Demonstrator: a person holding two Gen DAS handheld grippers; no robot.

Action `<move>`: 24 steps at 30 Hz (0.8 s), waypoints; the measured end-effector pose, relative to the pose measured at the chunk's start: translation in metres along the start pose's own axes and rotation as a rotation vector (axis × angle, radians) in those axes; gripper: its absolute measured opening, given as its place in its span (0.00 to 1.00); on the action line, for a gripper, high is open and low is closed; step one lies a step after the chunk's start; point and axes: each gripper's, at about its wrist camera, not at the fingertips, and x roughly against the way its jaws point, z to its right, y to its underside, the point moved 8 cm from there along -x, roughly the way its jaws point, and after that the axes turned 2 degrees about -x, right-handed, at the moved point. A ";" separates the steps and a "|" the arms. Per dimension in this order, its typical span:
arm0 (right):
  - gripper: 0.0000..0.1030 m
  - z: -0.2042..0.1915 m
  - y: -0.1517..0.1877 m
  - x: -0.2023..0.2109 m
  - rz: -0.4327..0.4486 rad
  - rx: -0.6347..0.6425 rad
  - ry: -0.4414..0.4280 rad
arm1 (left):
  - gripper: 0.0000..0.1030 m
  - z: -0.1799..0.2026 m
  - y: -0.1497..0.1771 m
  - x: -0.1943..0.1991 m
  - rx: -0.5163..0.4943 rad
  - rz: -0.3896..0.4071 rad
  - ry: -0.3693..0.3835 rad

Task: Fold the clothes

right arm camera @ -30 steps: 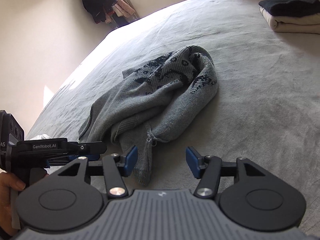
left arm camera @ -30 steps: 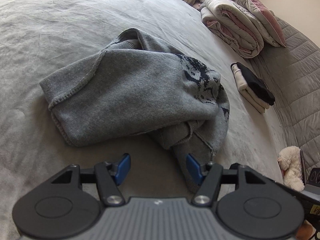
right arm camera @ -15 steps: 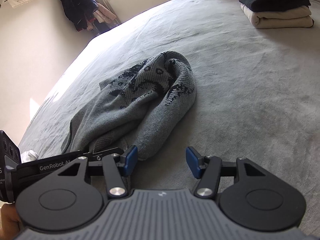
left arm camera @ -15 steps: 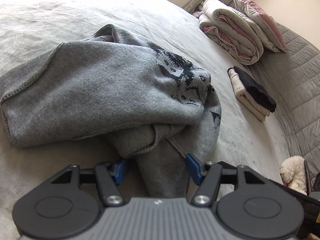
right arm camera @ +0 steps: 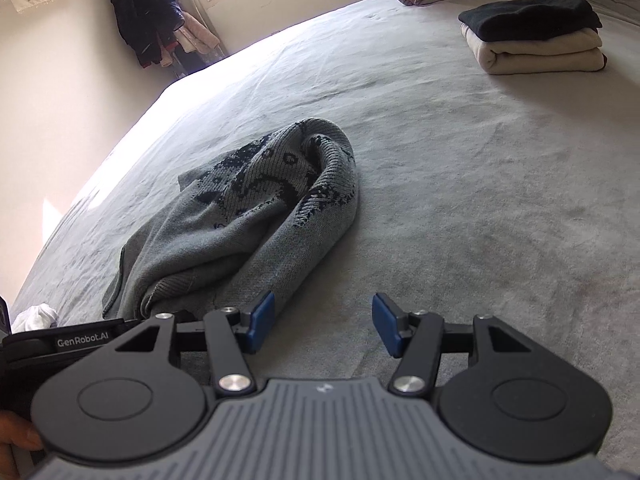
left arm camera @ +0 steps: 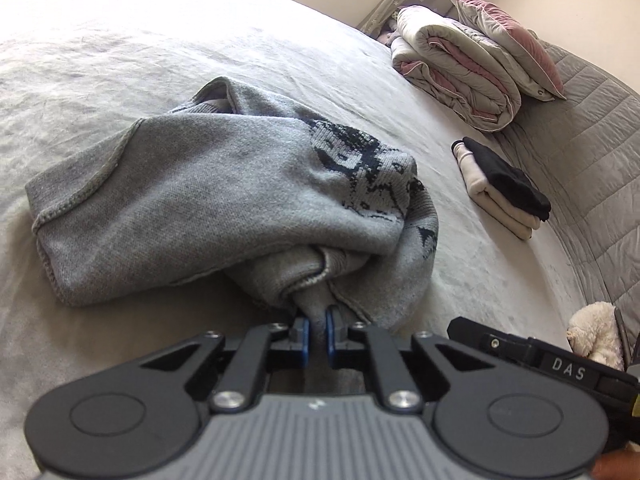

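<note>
A grey knit sweater (left arm camera: 224, 200) with a dark pattern lies crumpled on the grey bed sheet (left arm camera: 120, 60). My left gripper (left arm camera: 316, 322) is at its near edge, and its jaws are closing, with the blue pads pressing a gathered fold of the sweater between them. In the right wrist view the sweater (right arm camera: 248, 224) lies ahead and to the left. My right gripper (right arm camera: 322, 320) hovers open over bare sheet with nothing between its fingers. Its left fingertip (right arm camera: 262, 310) is just beside the sweater's near edge.
A folded stack, black on cream (left arm camera: 504, 188) (right arm camera: 536, 36), sits on the bed further back. A rolled quilt with a pillow (left arm camera: 460, 68) lies by the quilted headboard (left arm camera: 600, 140). A plush toy (left arm camera: 592, 328), a small white cloth (right arm camera: 34, 316) and hanging clothes (right arm camera: 152, 16) are around the edges.
My left gripper moved up to the sweater's near edge and closed on a fold of it. The right gripper stayed open and tilted a little, keeping almost the same place.
</note>
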 end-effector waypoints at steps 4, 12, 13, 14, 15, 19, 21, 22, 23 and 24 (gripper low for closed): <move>0.57 0.001 0.002 0.000 -0.001 -0.005 -0.002 | 0.05 -0.005 0.001 0.017 -0.051 0.013 -0.003; 0.59 -0.005 0.007 0.000 -0.001 0.017 -0.016 | 0.04 -0.024 0.008 0.044 -0.096 0.018 -0.005; 0.59 -0.006 0.008 0.000 -0.002 0.019 -0.019 | 0.04 -0.027 0.010 0.046 -0.103 0.018 -0.009; 0.59 -0.007 0.008 -0.001 -0.003 0.021 -0.022 | 0.04 -0.030 0.012 0.049 -0.109 0.019 -0.013; 0.59 -0.008 0.008 -0.002 -0.002 0.023 -0.025 | 0.04 -0.032 0.013 0.050 -0.113 0.015 -0.015; 0.59 -0.013 0.006 -0.007 0.006 0.028 -0.032 | 0.04 -0.036 0.015 0.058 -0.124 0.006 -0.007; 0.59 -0.016 0.004 -0.010 0.010 0.032 -0.037 | 0.04 -0.038 0.015 0.062 -0.129 0.006 -0.001; 0.59 -0.018 0.003 -0.011 0.014 0.036 -0.041 | 0.04 -0.039 0.016 0.063 -0.130 0.005 0.001; 0.59 -0.019 0.002 -0.013 0.017 0.041 -0.044 | 0.04 -0.041 0.016 0.064 -0.130 0.003 0.003; 0.59 -0.022 0.001 -0.015 0.019 0.047 -0.046 | 0.04 -0.042 0.016 0.065 -0.130 0.000 0.006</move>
